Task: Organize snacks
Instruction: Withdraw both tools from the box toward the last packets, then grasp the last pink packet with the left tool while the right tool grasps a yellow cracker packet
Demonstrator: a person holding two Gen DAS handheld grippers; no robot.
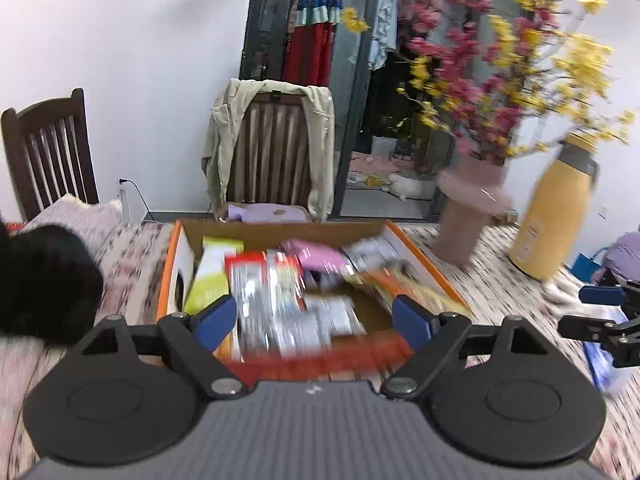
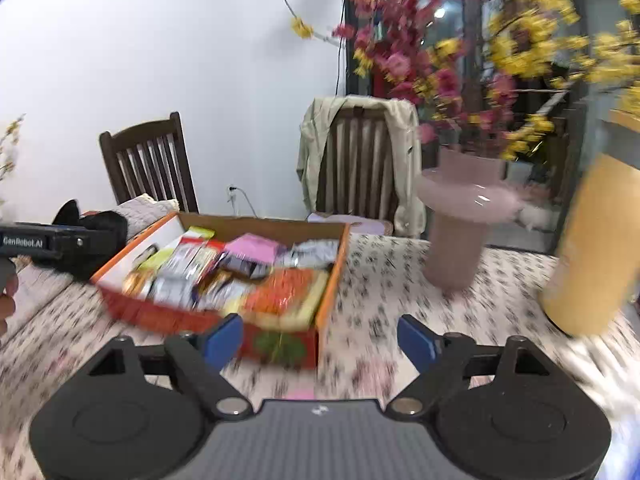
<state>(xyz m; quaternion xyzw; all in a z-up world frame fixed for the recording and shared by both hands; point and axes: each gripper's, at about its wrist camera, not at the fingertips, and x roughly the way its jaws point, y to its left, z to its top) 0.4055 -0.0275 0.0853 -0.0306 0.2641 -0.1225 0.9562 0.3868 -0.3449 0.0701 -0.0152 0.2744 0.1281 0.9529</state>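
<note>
- An open cardboard box with orange edges and a red front wall sits flat on the surface, well filled with snack packets.
- A yellow-green packet leans at its left wall.
- A pink packet lies toward the back.
- A large orange packet lies flat in the front right corner.

Both wrist views look forward, slightly downward, sharing the nearby snack box (blurred).

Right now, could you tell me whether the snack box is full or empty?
Nearly full. The box is open at the top, and packets cover most of its floor in both views; a small patch of bare cardboard shows near the front.
</note>
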